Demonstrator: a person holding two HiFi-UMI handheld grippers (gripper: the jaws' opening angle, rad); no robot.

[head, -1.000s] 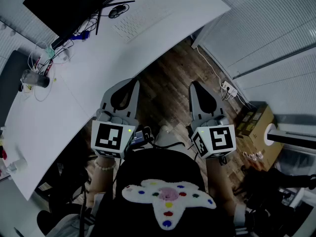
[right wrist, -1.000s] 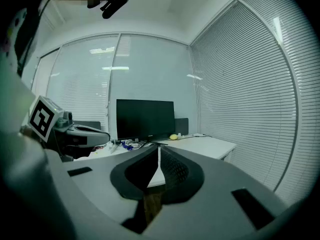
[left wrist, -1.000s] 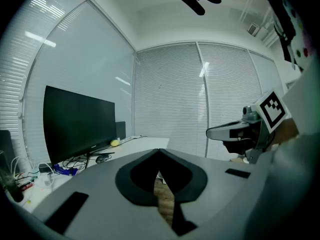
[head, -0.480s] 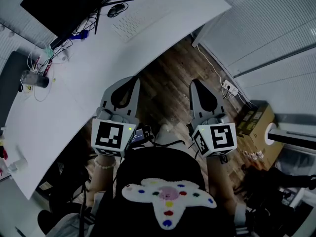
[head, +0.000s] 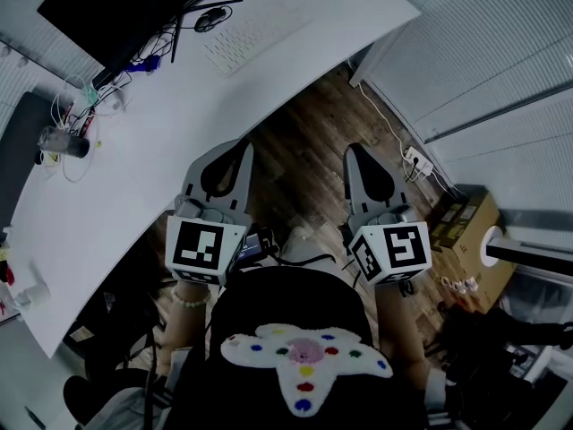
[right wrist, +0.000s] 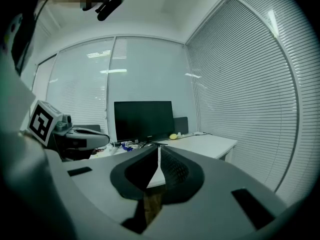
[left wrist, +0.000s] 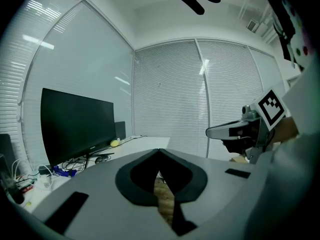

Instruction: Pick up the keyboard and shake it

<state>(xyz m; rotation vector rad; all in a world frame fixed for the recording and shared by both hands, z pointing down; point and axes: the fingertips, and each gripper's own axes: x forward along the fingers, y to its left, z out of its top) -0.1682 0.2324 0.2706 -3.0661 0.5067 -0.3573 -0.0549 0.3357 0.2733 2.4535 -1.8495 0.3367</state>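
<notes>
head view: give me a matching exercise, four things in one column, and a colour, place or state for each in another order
1 keyboard
2 monitor
3 cardboard box
4 left hand-held gripper

a brown, on the floor
b shut, nothing in it
c white, flat on the desk
d black, at the desk's far edge

Pairs: 1-c, 2-d, 3-a, 4-b
</notes>
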